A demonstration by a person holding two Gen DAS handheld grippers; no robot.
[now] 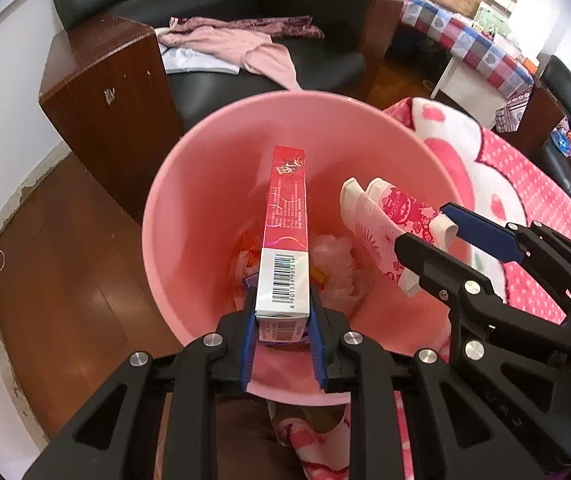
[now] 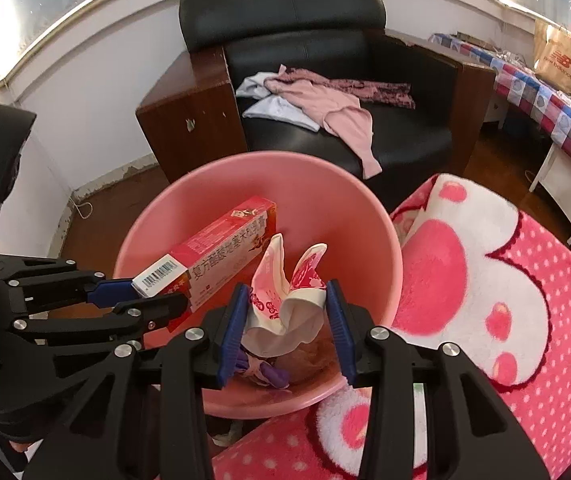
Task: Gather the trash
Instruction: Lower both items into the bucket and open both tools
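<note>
Left wrist view shows the left gripper (image 1: 283,312) clamped on the near end of a long red box (image 1: 287,216), which sticks out over the open pink bin (image 1: 165,184). To its right, the right gripper (image 1: 437,236) pinches a crumpled pink-and-white wrapper (image 1: 389,216), also above the bin. From the right wrist view the wrapper (image 2: 285,300) sits between blue pads (image 2: 231,328) that are fairly narrow but not fully closed, and other scraps already lie at the bottom.

Risks, as I judge them: the box is long and held only at one end, so on release it could tip, catch the far rim and fall to the wooden floor (image 1: 65,280). The light wrapper may cling to a pad or drift onto the pink blanket (image 2: 505,280) just right of the bin. Both grippers are close together, so opening them at once could knock box against wrapper.
</note>
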